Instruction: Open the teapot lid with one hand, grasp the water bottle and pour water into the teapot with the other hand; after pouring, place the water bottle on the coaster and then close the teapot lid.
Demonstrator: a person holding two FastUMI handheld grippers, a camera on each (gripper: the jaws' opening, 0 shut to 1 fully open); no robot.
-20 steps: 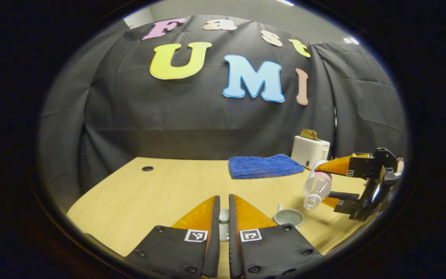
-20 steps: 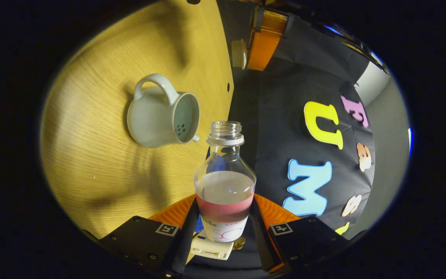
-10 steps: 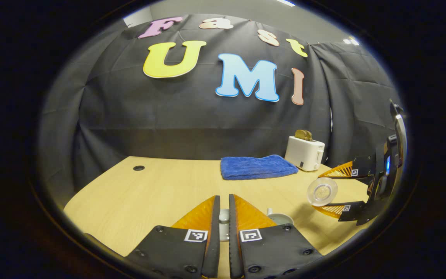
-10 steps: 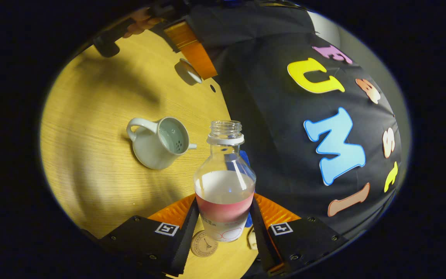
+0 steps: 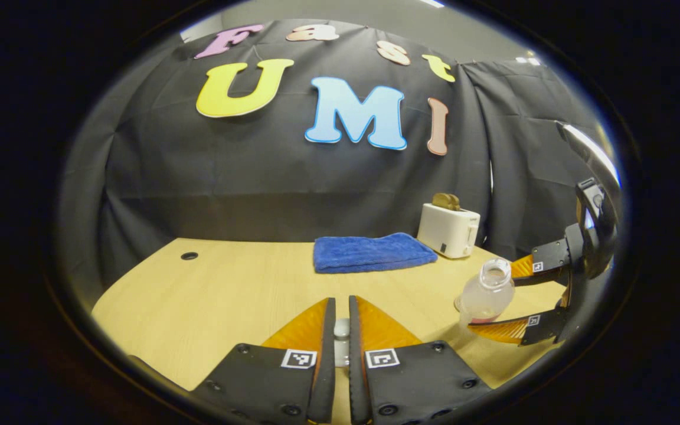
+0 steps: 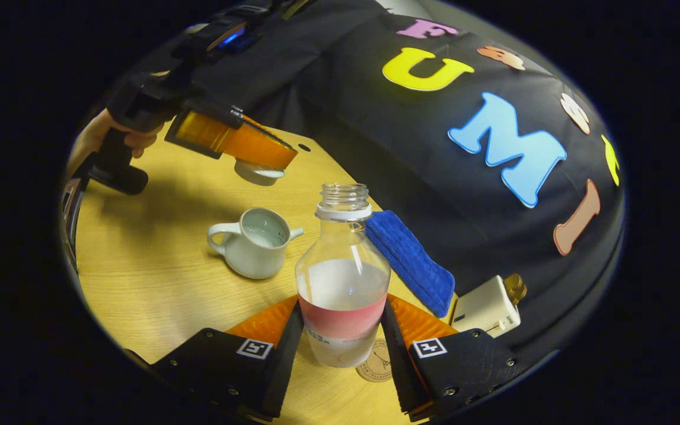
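My right gripper (image 6: 341, 313) is shut on a clear water bottle (image 6: 343, 271) with a pink label, uncapped and nearly upright, held above the table. A round brown coaster (image 6: 378, 367) lies just under and beside the bottle's base. The pale teapot (image 6: 254, 242) stands open on the wood, left of the bottle. My left gripper (image 5: 341, 330) is shut on the knob of the teapot lid (image 5: 341, 328); in the right gripper view that left gripper (image 6: 281, 156) holds the lid (image 6: 259, 172) in the air beyond the pot. The left gripper view has the bottle (image 5: 486, 292) at the right, between the right gripper's fingers (image 5: 496, 330).
A folded blue towel (image 5: 372, 252) and a white toaster (image 5: 449, 230) sit at the back of the wooden table (image 5: 228, 289). A cable hole (image 5: 189, 256) is at the far left. A hand (image 6: 107, 133) holds the left gripper's handle.
The right gripper has swung the bottle from a steep pouring tilt back to nearly upright and drawn it away from the teapot, towards the coaster. The left gripper keeps the lid raised.
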